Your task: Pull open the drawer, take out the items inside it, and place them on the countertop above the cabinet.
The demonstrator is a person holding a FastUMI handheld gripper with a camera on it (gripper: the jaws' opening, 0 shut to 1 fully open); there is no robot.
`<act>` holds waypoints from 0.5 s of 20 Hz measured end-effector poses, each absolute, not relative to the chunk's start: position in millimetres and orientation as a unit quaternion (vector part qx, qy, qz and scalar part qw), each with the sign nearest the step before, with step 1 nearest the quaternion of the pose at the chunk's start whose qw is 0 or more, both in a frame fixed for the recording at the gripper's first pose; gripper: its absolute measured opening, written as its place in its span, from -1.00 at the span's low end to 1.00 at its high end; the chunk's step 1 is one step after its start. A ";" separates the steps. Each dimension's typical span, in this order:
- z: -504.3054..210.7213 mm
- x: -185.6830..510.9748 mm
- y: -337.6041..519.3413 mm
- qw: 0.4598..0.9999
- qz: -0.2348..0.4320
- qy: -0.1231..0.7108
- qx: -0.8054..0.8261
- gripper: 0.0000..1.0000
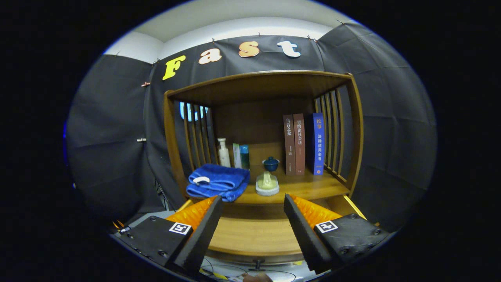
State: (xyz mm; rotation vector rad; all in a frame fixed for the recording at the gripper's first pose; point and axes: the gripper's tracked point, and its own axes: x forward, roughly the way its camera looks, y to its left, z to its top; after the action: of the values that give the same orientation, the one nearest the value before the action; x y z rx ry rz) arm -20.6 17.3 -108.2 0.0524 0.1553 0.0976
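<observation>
Spread wide and gripping nothing, the gripper hovers over the pulled-out drawer, seemingly empty; a brush and blue towel already sit on the countertop, so little remains.

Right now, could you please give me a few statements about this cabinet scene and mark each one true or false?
1. The tool is open, its fingers spread with nothing between them. True.
2. The blue towel lies folded on the countertop, beyond the fingers. True.
3. Three books lie flat in a stack. False: they stand upright side by side at the back of the countertop.
4. The scrub brush sits on top of the towel. False: it rests on the wood beside the towel, in front of the small blue lidded cup.
5. A pale bottle stands behind the towel. True.
</observation>
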 end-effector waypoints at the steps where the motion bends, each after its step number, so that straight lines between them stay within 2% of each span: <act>1: -118.3 -31.0 19.2 0.996 0.051 0.074 0.020 0.98; 10: -212.5 -70.6 12.2 0.995 0.033 0.084 0.031 0.99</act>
State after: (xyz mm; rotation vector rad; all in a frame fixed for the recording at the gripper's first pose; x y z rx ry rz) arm -70.6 12.2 -212.5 0.0612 0.1688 0.0665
